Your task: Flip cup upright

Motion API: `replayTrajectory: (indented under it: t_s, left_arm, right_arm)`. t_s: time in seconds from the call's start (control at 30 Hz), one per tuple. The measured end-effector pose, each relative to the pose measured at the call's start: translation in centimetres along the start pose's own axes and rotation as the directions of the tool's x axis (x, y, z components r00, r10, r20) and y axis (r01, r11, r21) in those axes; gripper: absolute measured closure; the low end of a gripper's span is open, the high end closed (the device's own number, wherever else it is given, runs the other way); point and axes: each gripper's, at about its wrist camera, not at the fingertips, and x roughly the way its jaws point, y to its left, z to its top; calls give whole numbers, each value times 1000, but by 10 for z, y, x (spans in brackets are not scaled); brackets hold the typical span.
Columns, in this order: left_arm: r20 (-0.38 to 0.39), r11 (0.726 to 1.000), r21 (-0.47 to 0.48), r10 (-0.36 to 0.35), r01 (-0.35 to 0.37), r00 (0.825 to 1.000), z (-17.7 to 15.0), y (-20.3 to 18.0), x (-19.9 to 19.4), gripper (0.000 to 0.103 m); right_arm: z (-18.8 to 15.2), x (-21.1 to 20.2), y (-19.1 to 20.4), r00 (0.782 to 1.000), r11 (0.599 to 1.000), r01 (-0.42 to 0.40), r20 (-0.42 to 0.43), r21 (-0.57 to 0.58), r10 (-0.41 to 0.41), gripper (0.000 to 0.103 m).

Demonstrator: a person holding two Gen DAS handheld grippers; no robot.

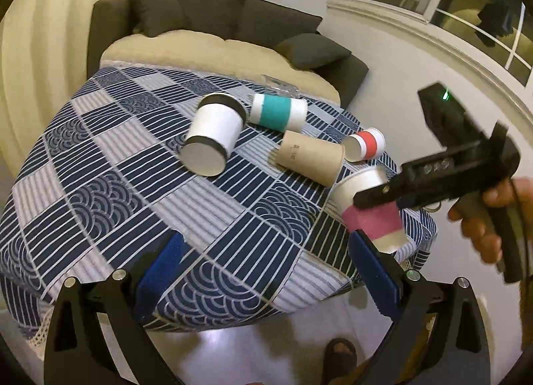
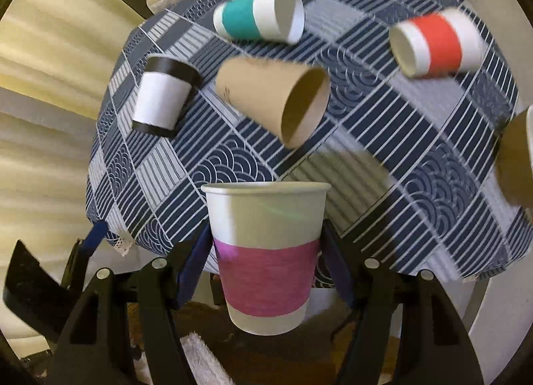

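A: What is carried by the tabletop (image 1: 100,165), taken from the largest thing down?

B: Under the patterned cloth, four cups are seen lying on their sides: the black-banded cup (image 1: 213,137), the brown cup (image 1: 311,157), the teal-banded cup (image 1: 278,112) and, smallest in view, the red-banded cup (image 1: 366,144). A clear plastic item is glimpsed at the far edge, but it cannot be identified.

A: And where is the pink-banded cup (image 2: 266,258) found?

B: It is held off the tabletop, near its right edge, by the right gripper (image 2: 266,268). The jaws are closed on the pink band from either side. In the right wrist view its long axis is seen crossing the jaws, with the rim up and the base down.

A: How is the left gripper (image 1: 266,271) placed?

B: Its jaws are spread wide and nothing is held between them. The cup is seen just beyond its right finger.

A: What is the coming move judged to turn on?

B: The cup appears tilted against the tabletop, so the axis is judged to need squaring before the base is lowered. The right hand is the nearer one.
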Motion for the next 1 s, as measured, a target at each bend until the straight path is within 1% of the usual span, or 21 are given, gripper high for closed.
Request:
replayTrajectory:
  t_s: [0.1,0.2,0.37,0.43,0.5,0.57,0.6,0.73,0.87,0.93,1.0]
  left_arm:
    - [7,1000,-25,-2,2,1000,-3,4,-6,7]
    - [6,1000,-21,-4,4,1000,-3,3,-7,7]
    - [6,1000,-14,1,-1,1000,-2,2,-6,7]
    - [6,1000,-13,-1,1,1000,-2,2,-6,7]
    - [4,1000,-10,-3,3,1000,-1,2,-4,7]
    - [1,1000,-3,-3,3,1000,-1,0,-3,7]
    - [0,1000,-2,-1,1,1000,-2,0,-2,7]
    - [-8,1000,-5,4,-4,1000,-2,-2,2,7]
    - [-10,1000,2,2,-2,1000,-3,-8,4,7]
    - [-20,1000,6,2,-2,1000,-4,-12,7,7]
    - [-33,1000,9,9,-8,999,-3,-16,9,7]
  right_arm:
    - [2,8,5,1000,1000,11,7,0,-11,38]
    - [6,15,10,999,999,32,0,-14,-32,37]
    - [13,23,8,998,998,60,-7,9,-60,37]
    - [15,22,6,998,998,57,8,22,-57,36]
    - [15,23,6,999,999,46,1,20,-46,36]
    - [14,22,6,999,999,47,1,16,-47,32]
    - [13,21,6,999,999,49,3,10,-49,32]
    - [11,9,4,999,1000,28,22,4,-28,32]
    - [6,-14,-1,998,1000,-2,58,3,2,30]
    - [0,-29,-3,996,1000,-26,88,-4,26,30]
    - [-9,-46,-7,989,999,-49,136,-16,51,30]
